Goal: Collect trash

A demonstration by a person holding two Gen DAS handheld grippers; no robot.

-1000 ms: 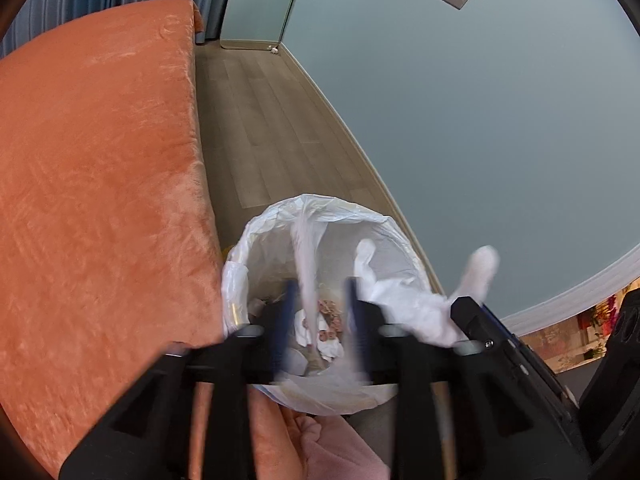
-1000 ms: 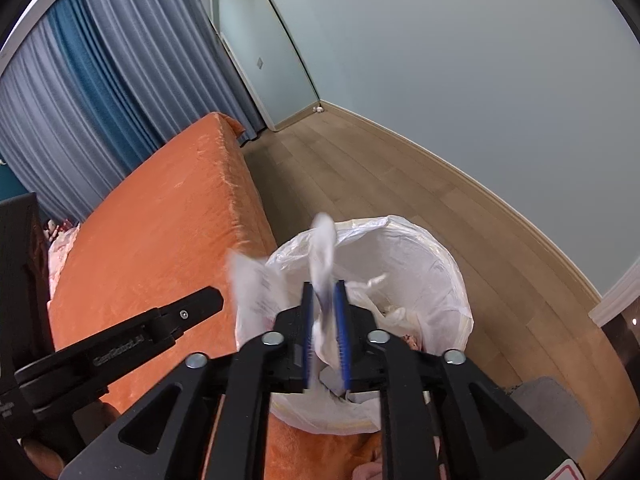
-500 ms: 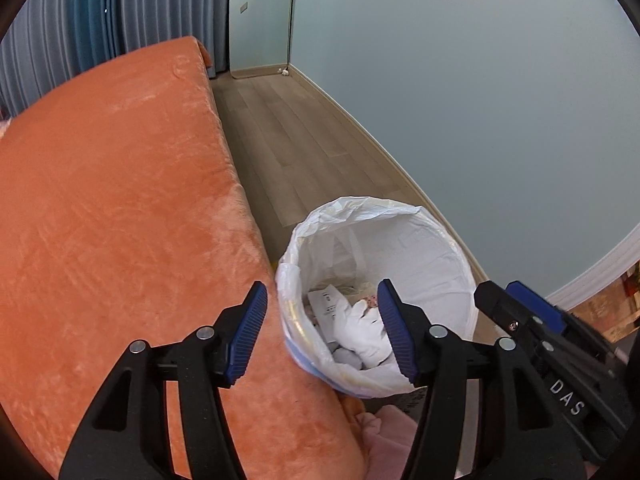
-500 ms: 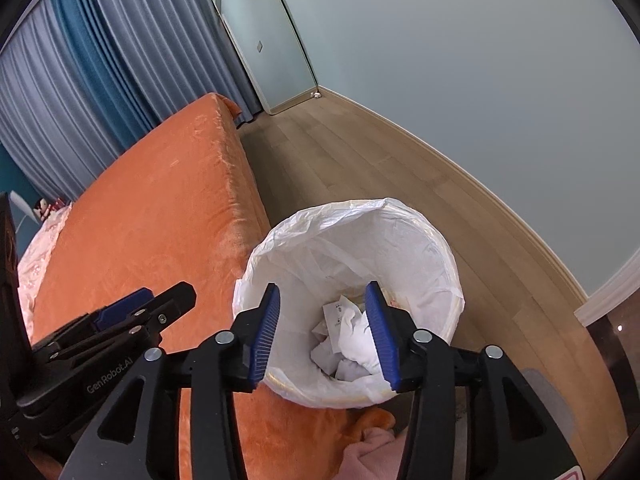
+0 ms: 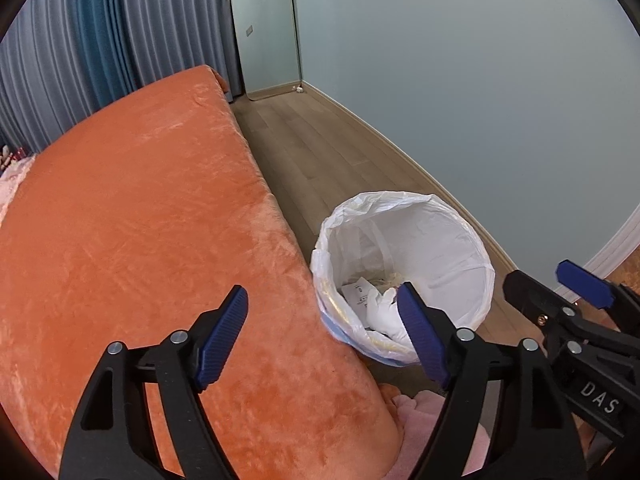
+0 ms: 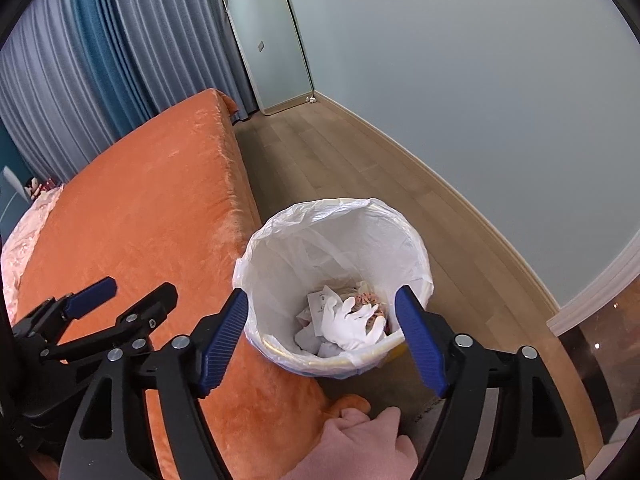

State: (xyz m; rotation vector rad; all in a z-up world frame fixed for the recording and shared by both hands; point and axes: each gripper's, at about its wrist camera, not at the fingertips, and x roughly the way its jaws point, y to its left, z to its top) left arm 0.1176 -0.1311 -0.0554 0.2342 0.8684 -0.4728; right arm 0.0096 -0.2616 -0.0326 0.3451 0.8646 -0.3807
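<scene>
A round trash bin [image 5: 476, 276] [image 6: 280, 248] lined with a white plastic bag stands on the wooden floor beside the orange bed. Inside lie a crumpled white glove [image 6: 352, 324] [image 5: 380, 308], a printed paper slip [image 6: 318, 304] [image 5: 358, 290] and other scraps. My left gripper [image 5: 322, 308] hangs over the bed edge next to the bin, its jaws opening with nothing between them. My right gripper [image 6: 322, 310] hovers above the bin's near rim, jaws also opening and holding nothing. Each gripper shows at the side of the other's view.
The orange velvet bed [image 5: 132, 220] [image 6: 140, 200] fills the left. A pale wall with a skirting board [image 6: 472, 200] runs along the right. A mirror [image 6: 272, 36] leans at the far end by grey-blue curtains [image 5: 100, 40]. Pink cloth [image 6: 360, 448] lies at the bottom.
Both grippers let go of the white pieces they pinched; these now lie in the bin. Both jaws have spread wide, and both grippers have drawn up and back from the bin.
</scene>
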